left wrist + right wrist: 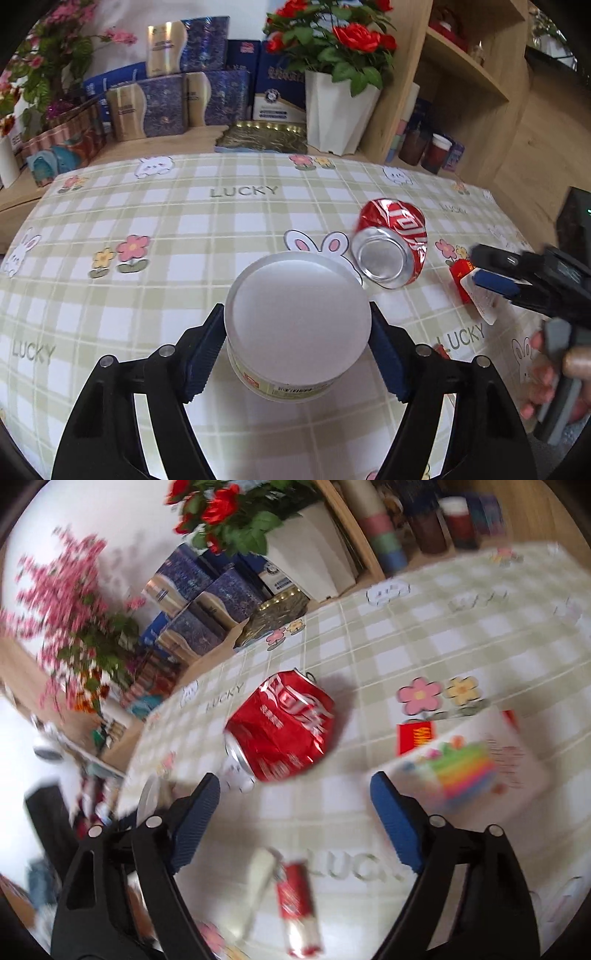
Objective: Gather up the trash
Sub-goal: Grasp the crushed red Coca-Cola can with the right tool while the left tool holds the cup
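Observation:
My left gripper (pixel 297 341) is shut on a white round tub (pixel 295 317) with a label band and holds it above the checked tablecloth (pixel 184 229). A crushed red cola can (pixel 391 245) lies on its side just right of the tub; it also shows in the right wrist view (pixel 282 725). My right gripper (pixel 295 812) is open and empty, just short of the can, above a red-and-white wrapper (pixel 297 908) and a white plastic piece (pixel 256 878). A white packet with rainbow print (pixel 469 768) and a red packet (pixel 415 736) lie by its right finger.
Blue and gold gift boxes (pixel 166 99), a white vase of red roses (pixel 338 107), pink flowers (pixel 33 74) and a gold-patterned box (pixel 264 138) stand behind the table. A wooden shelf (pixel 465 74) with cups is at the back right.

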Available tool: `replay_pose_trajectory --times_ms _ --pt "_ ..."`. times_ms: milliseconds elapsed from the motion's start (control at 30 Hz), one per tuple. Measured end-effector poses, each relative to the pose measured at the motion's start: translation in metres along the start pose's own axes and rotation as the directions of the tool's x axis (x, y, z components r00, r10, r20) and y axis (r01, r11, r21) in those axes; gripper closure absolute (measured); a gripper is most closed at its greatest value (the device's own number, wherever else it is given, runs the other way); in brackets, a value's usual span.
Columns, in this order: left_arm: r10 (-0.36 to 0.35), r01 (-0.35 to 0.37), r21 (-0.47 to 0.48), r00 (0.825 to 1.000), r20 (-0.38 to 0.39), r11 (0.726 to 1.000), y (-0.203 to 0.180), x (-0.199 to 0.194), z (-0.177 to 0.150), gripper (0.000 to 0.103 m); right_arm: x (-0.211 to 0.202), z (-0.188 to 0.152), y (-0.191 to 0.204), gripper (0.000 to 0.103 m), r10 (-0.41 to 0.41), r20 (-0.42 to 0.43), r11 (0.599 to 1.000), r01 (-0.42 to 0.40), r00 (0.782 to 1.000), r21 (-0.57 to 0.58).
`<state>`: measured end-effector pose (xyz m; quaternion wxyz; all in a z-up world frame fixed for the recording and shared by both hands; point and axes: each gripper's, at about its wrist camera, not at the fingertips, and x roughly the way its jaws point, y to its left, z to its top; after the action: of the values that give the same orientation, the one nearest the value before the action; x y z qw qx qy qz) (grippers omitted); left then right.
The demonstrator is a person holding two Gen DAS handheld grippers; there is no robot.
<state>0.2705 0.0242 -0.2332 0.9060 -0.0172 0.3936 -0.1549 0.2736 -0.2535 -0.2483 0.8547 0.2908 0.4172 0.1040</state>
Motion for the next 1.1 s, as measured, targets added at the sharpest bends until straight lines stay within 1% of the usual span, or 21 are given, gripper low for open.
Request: replay_pose_trajectory --times_ms 100,167,300,367,400,500,667,733,767,800,833,967,1100 --pt "-0.002 0.003 -0.017 1.000 0.031 1.000 0.010 -0.021 -0.005 0.031 0.014 0.011 0.003 0.021 -0.038 0.014 0.999 0.038 0.999 0.012" --pt "-0.006 0.007 -0.030 0.999 0.046 1.000 0.015 -0.031 -0.008 0.031 0.020 0.018 0.006 0.021 -0.075 0.030 0.997 0.075 0.997 -0.009" --pt "-0.005 0.010 -0.072 0.997 0.075 0.997 0.028 -0.049 -0.015 0.031 0.036 0.031 0.012 0.021 -0.113 0.047 0.991 0.116 0.992 -0.060" --pt "0.007 0.000 -0.078 0.996 0.087 0.997 0.030 -0.055 -0.018 0.031 0.046 0.034 0.013 0.021 -0.115 0.036 0.992 0.117 0.993 -0.049" --pt "0.012 -0.005 -0.077 0.995 0.094 0.997 0.030 -0.059 -0.019 0.031 0.053 0.034 0.015 0.021 -0.103 0.030 0.994 0.104 0.994 -0.036" --pt "-0.006 0.015 -0.089 0.995 0.103 0.996 0.030 -0.067 -0.023 0.031 0.066 0.035 0.018 0.021 -0.111 0.027 0.994 0.111 0.994 -0.016" --pt "-0.026 0.038 -0.103 0.993 0.115 0.994 0.033 -0.079 -0.031 0.031 0.091 0.041 0.020 0.022 -0.202 0.032 0.979 0.202 0.979 0.009" --pt "-0.026 0.039 -0.105 0.992 0.119 0.994 0.035 -0.084 -0.033 0.031 0.099 0.044 0.015 0.026 -0.203 0.010 0.978 0.202 0.979 0.050" --pt "-0.027 0.040 -0.106 0.992 0.120 0.994 0.036 -0.086 -0.033 0.031 0.099 0.045 0.015 0.027 -0.209 0.020 0.977 0.207 0.978 0.051" --pt "-0.026 0.039 -0.106 0.992 0.121 0.994 0.037 -0.088 -0.035 0.031 0.101 0.046 0.016 0.036 -0.209 0.009 0.977 0.208 0.978 0.046" --pt "-0.025 0.038 -0.109 0.992 0.121 0.993 0.038 -0.090 -0.037 0.031 0.102 0.046 0.017 0.048 -0.212 -0.001 0.977 0.212 0.977 0.036" --pt "-0.021 0.036 -0.127 0.992 0.122 0.991 0.043 -0.096 -0.041 0.031 0.095 0.042 0.021 0.048 -0.186 -0.023 0.982 0.187 0.982 0.015" --pt "-0.026 0.044 -0.139 0.991 0.130 0.989 0.044 -0.103 -0.043 0.031 0.073 0.039 0.028 0.049 -0.151 0.022 0.989 0.151 0.988 -0.007"
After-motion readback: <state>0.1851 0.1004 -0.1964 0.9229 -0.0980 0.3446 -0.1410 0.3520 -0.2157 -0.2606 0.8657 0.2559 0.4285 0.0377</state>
